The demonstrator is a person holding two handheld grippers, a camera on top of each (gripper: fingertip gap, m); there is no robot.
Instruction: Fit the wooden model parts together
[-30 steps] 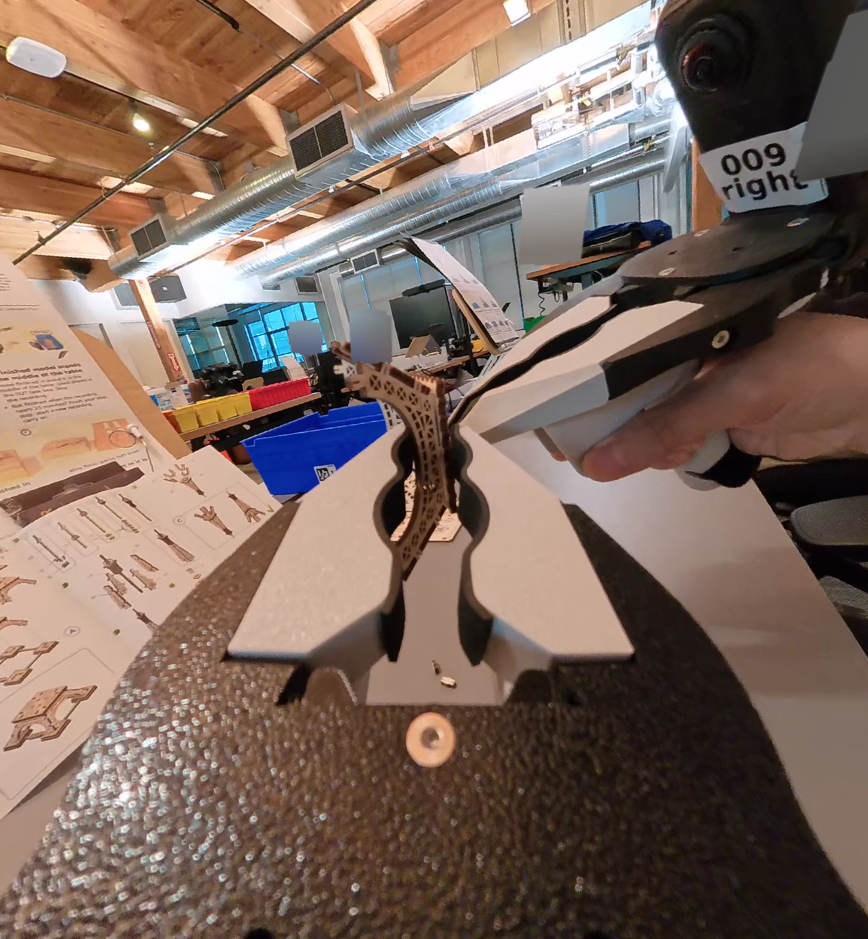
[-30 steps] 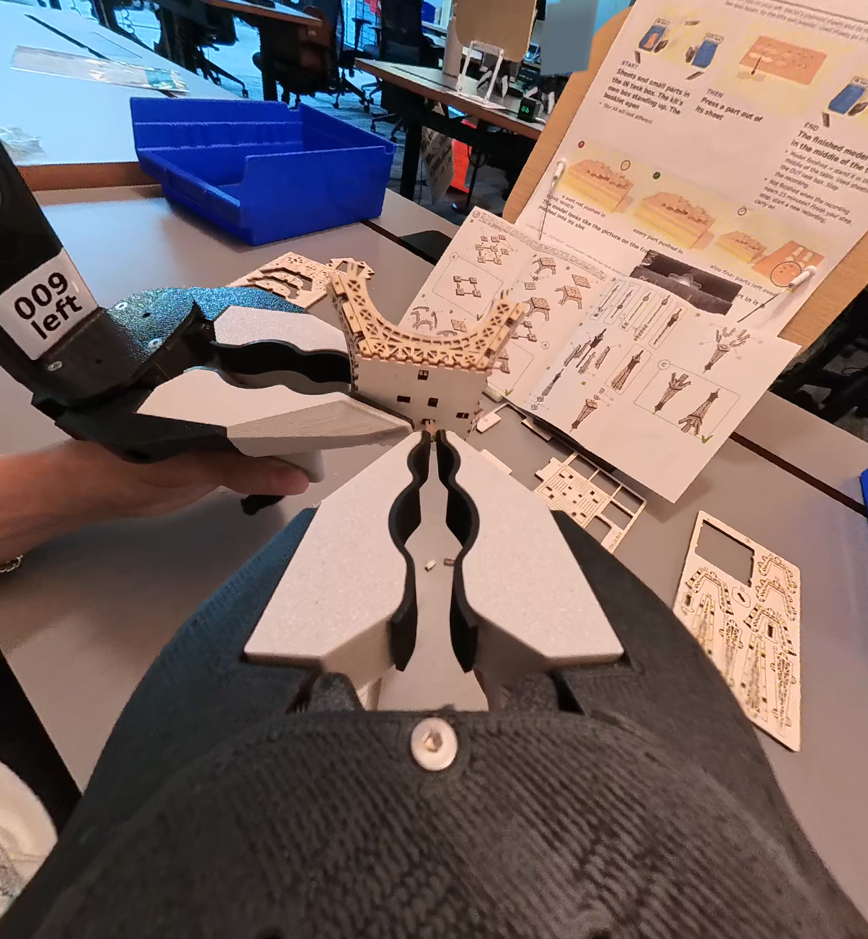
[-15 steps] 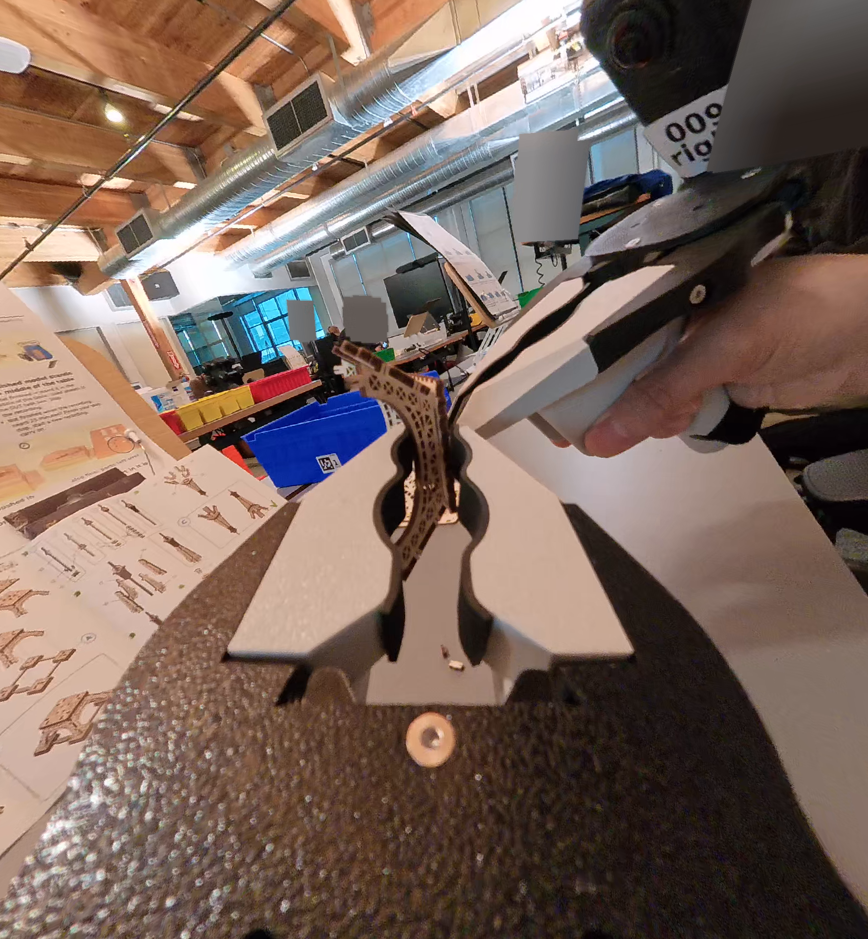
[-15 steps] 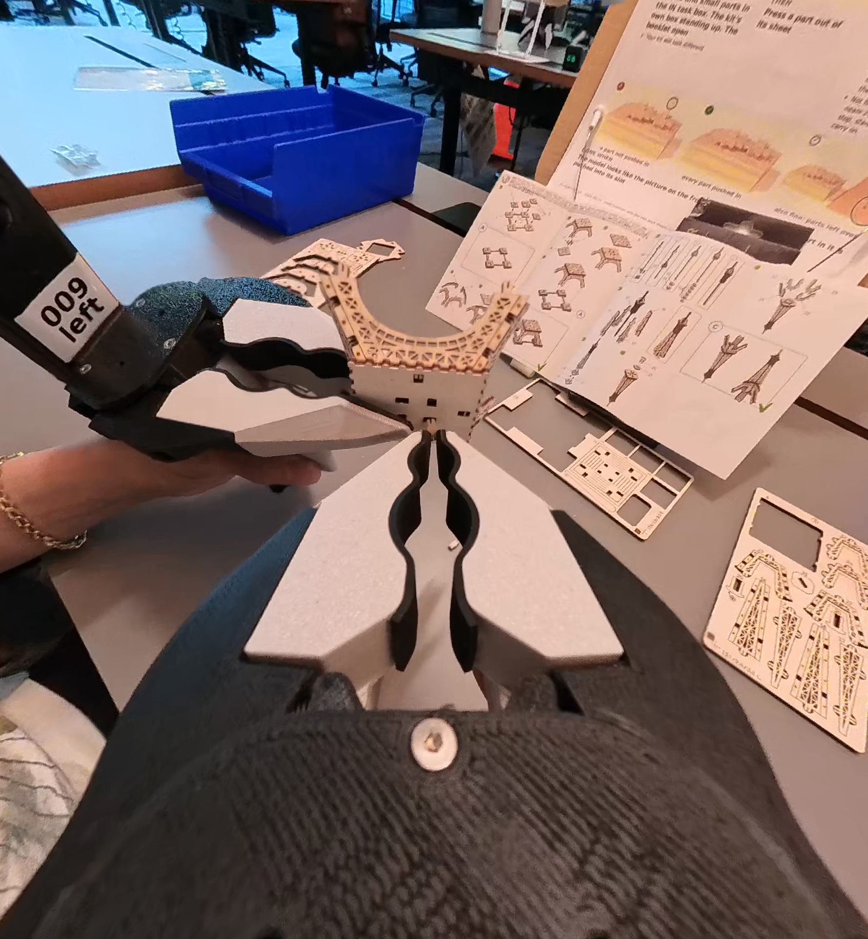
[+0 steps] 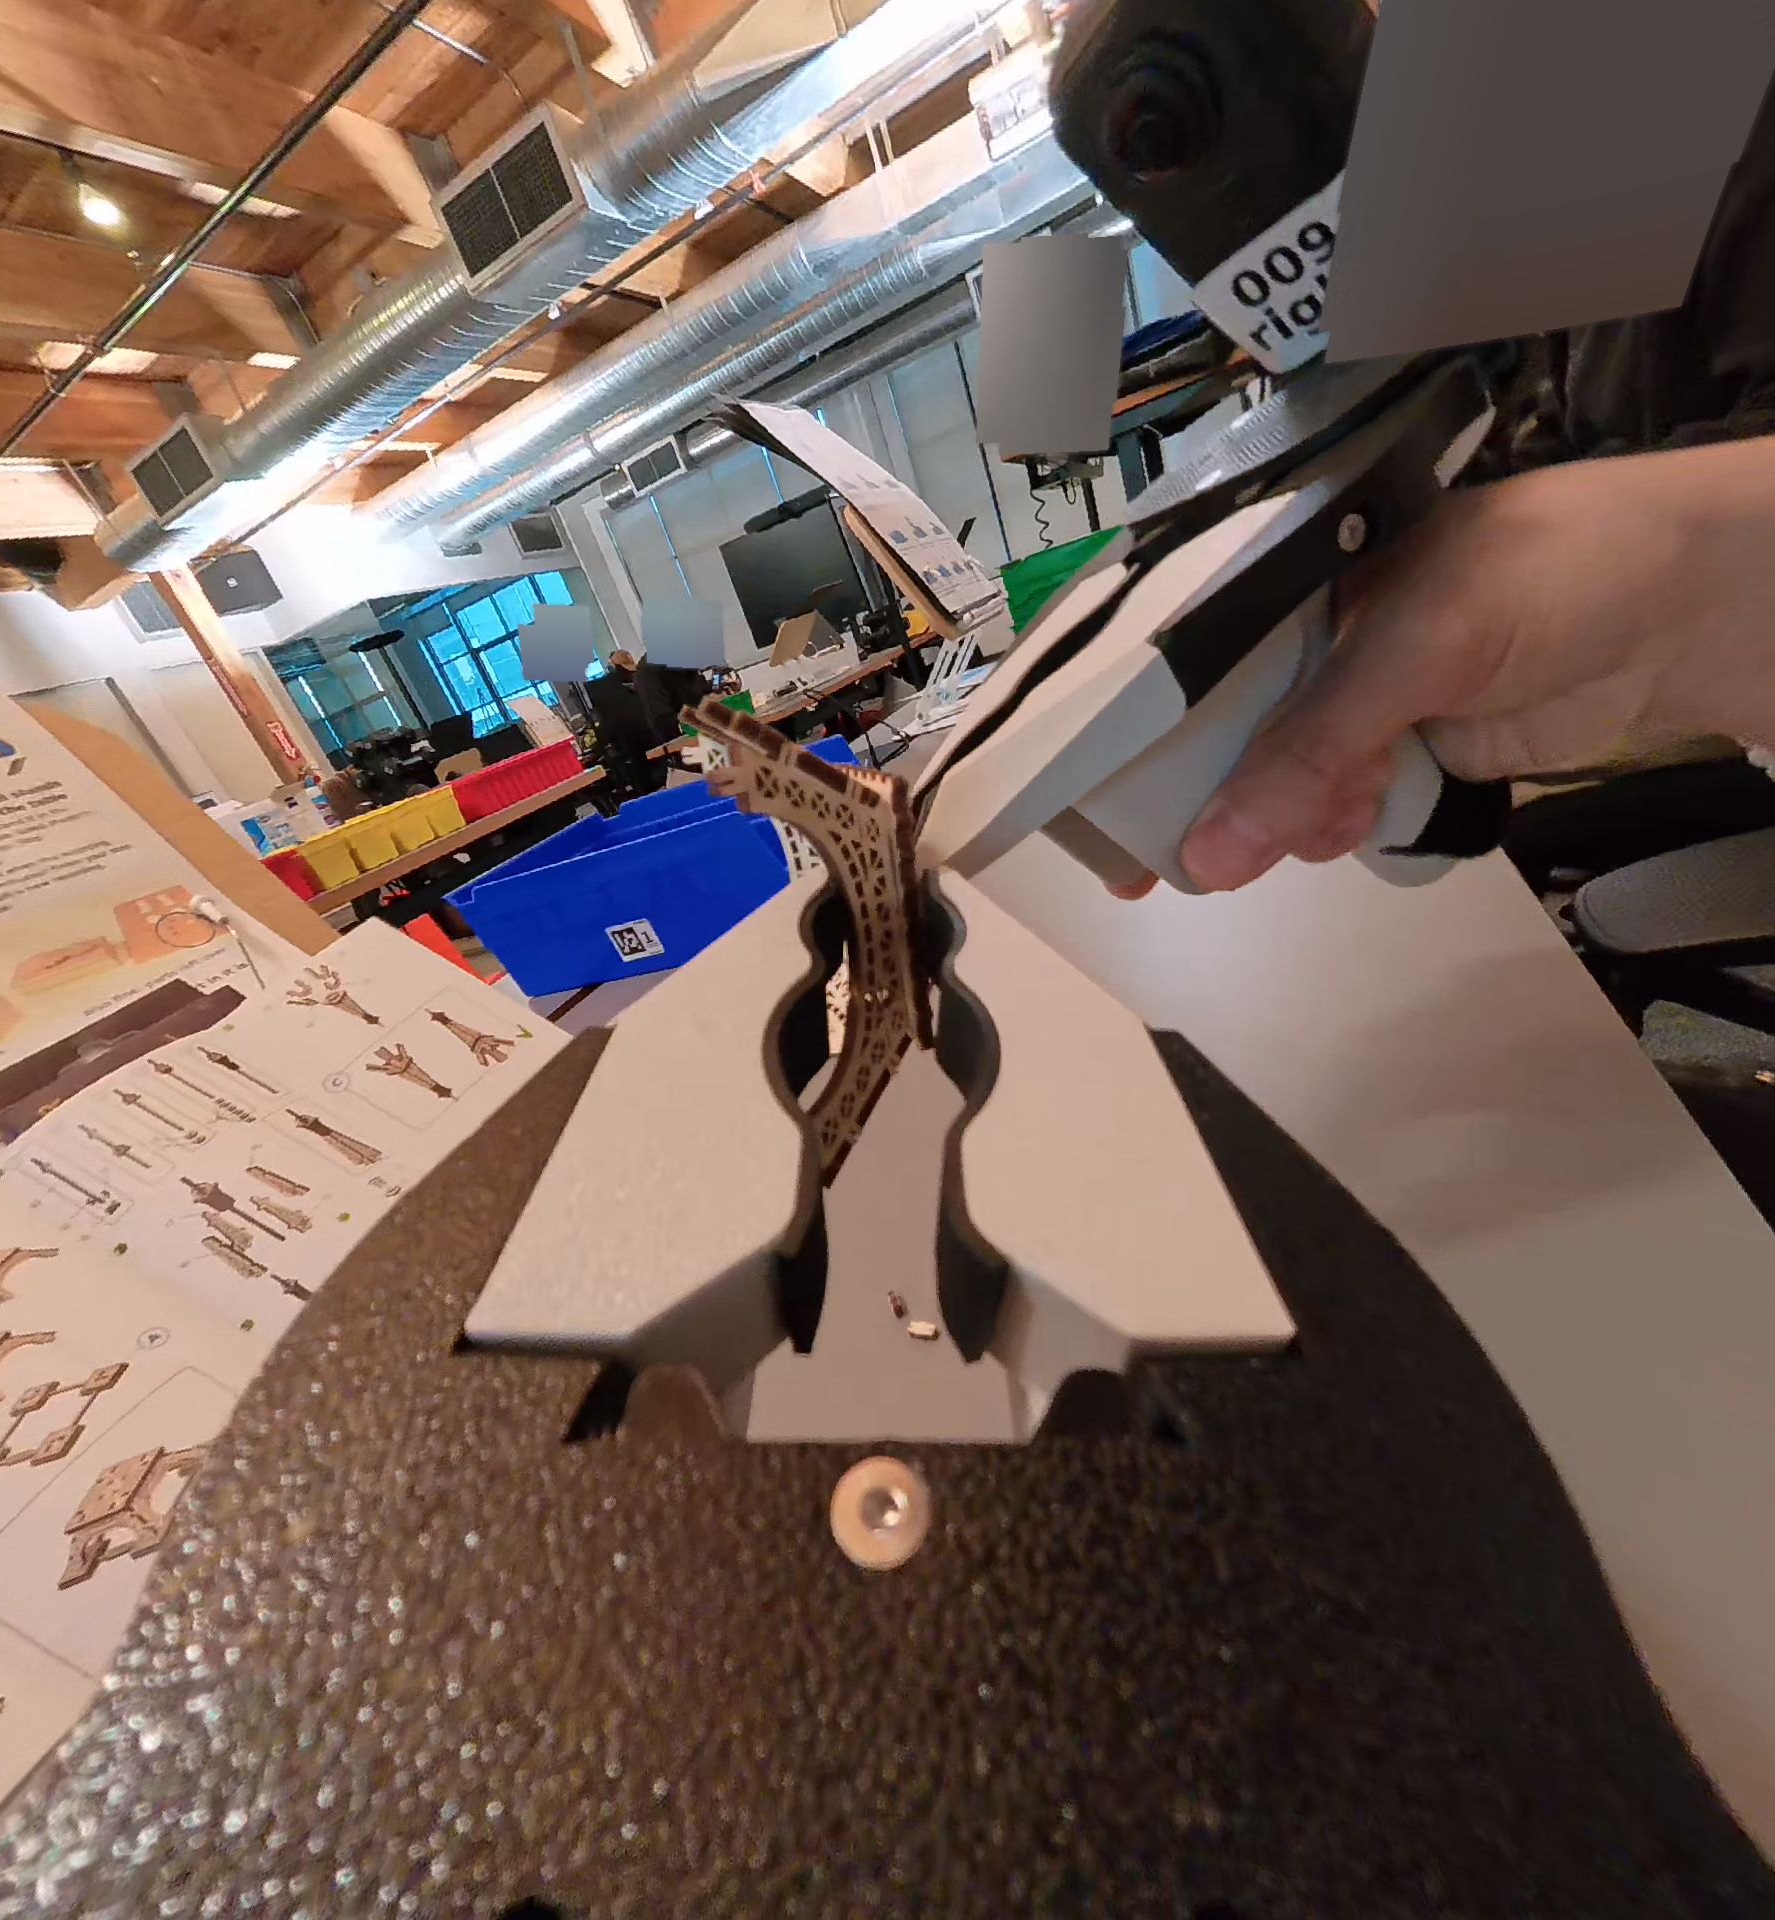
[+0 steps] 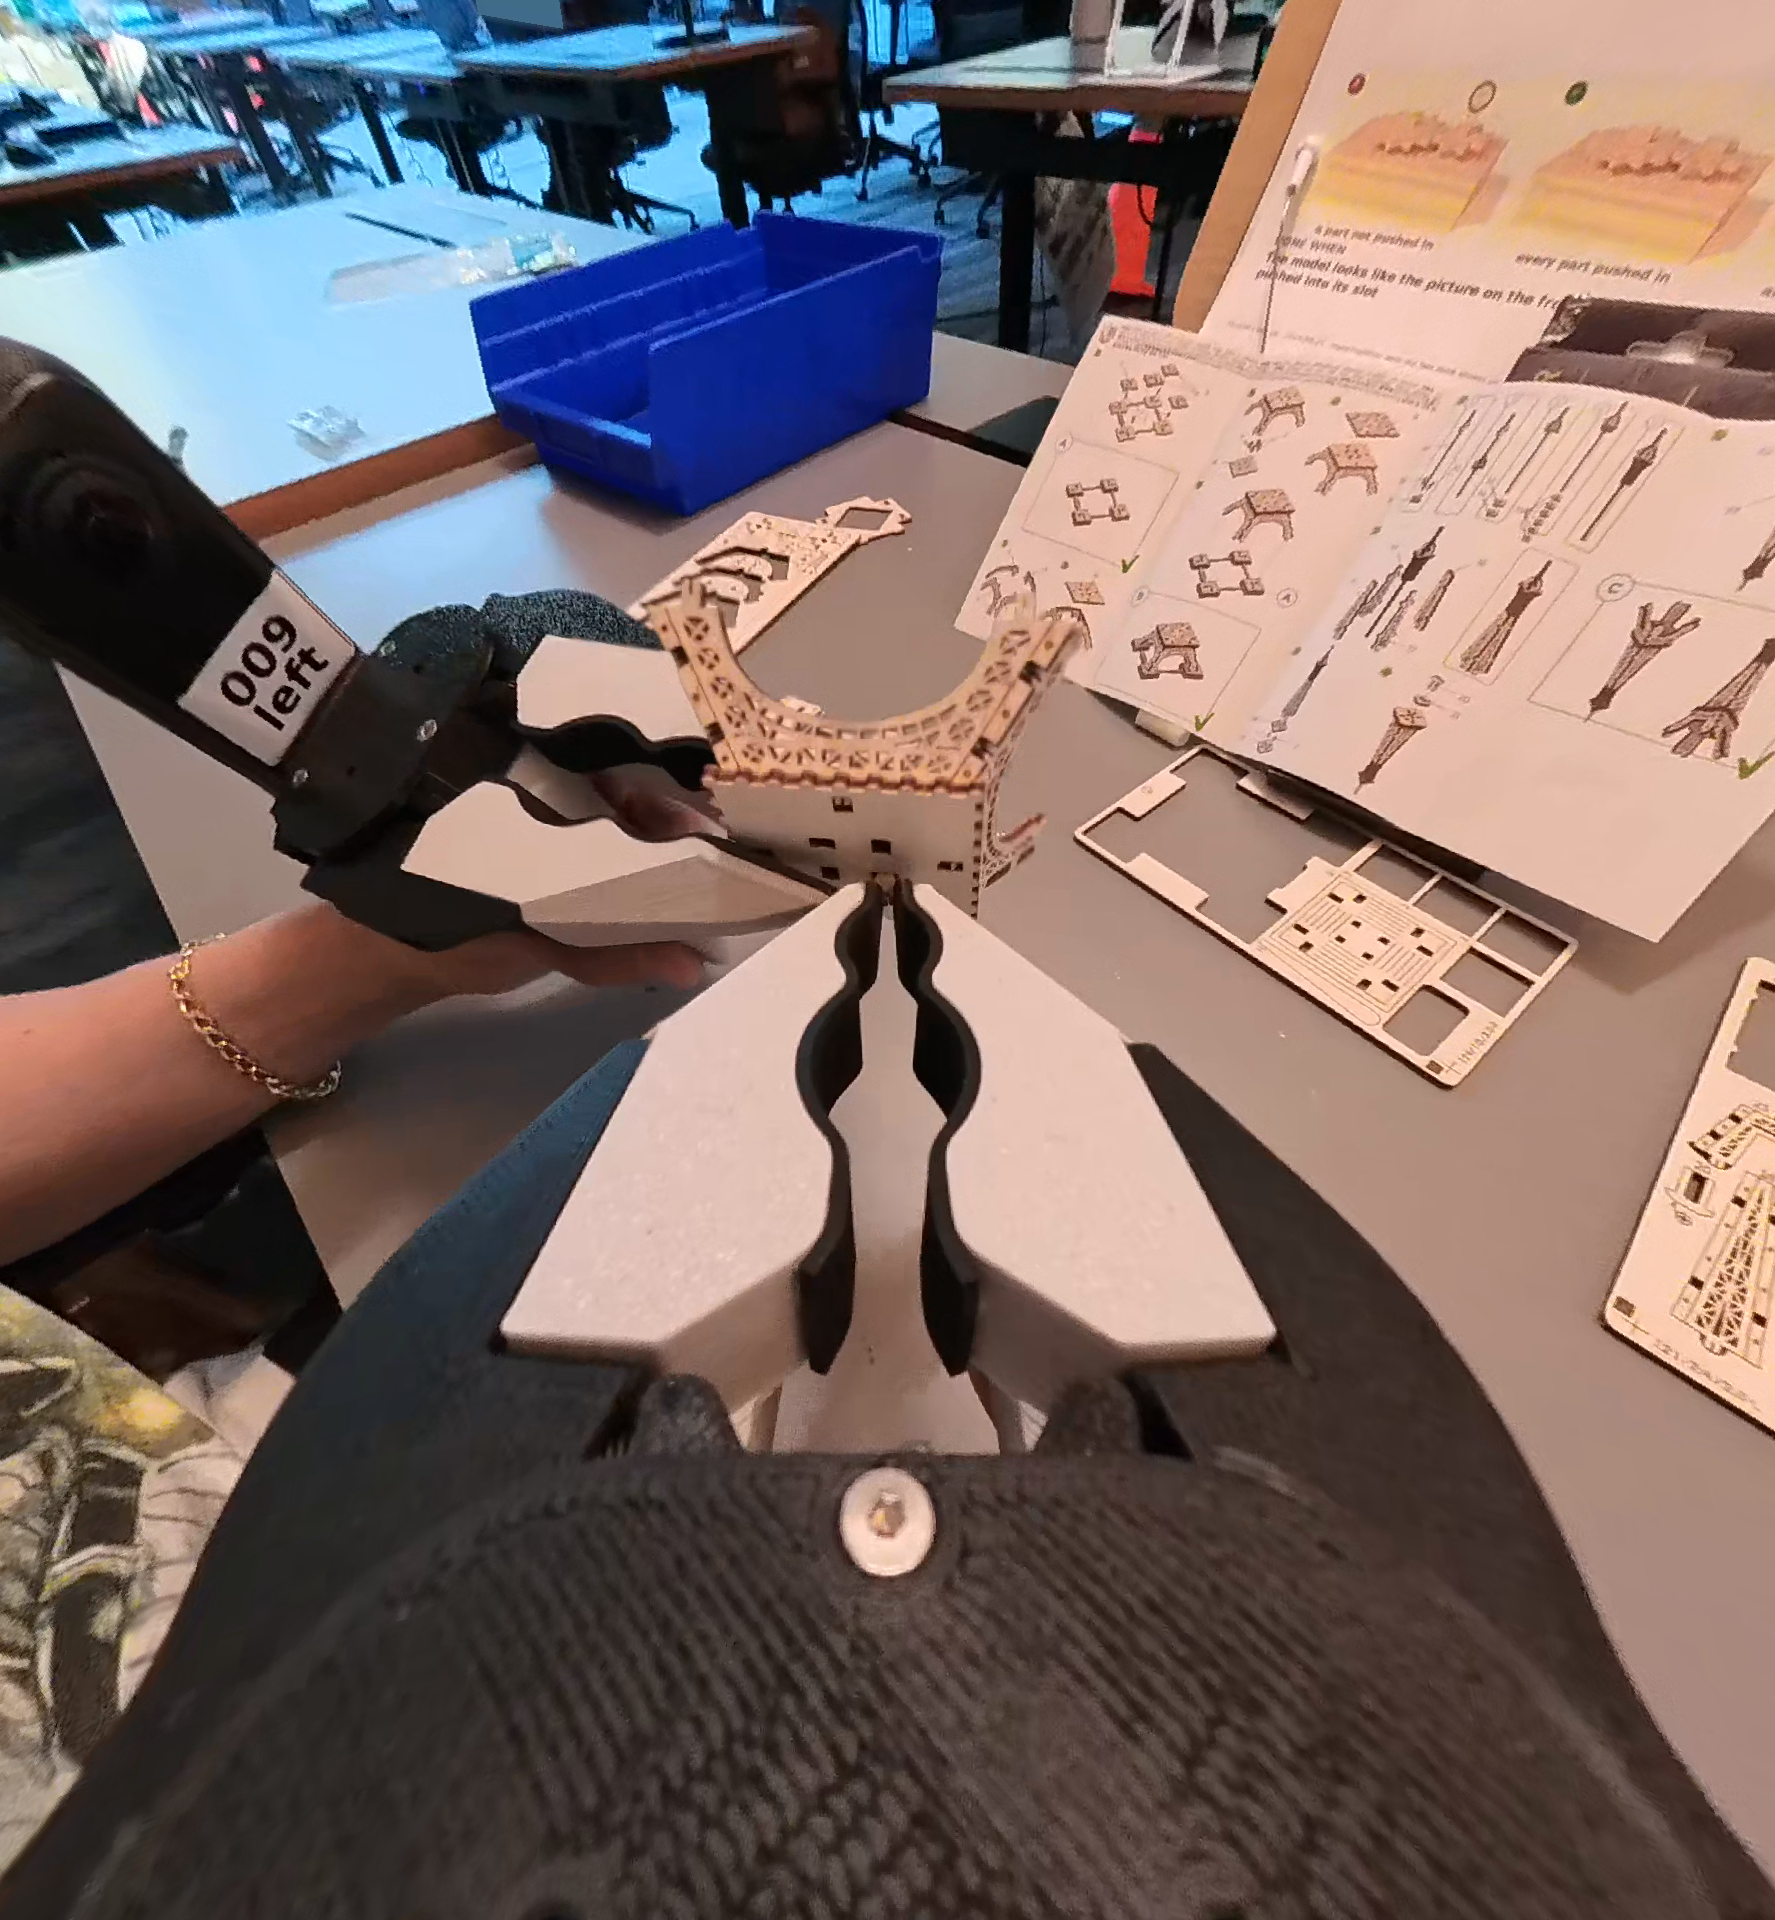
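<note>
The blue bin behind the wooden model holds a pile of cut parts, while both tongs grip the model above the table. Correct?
Not quite. The right wrist view shows the blue bin empty. Both the left tongs and the right tongs do grip the wooden model above the table.

A grey table carries a blue bin, three wooden part sheets (flat) and an instruction sheet.
</note>
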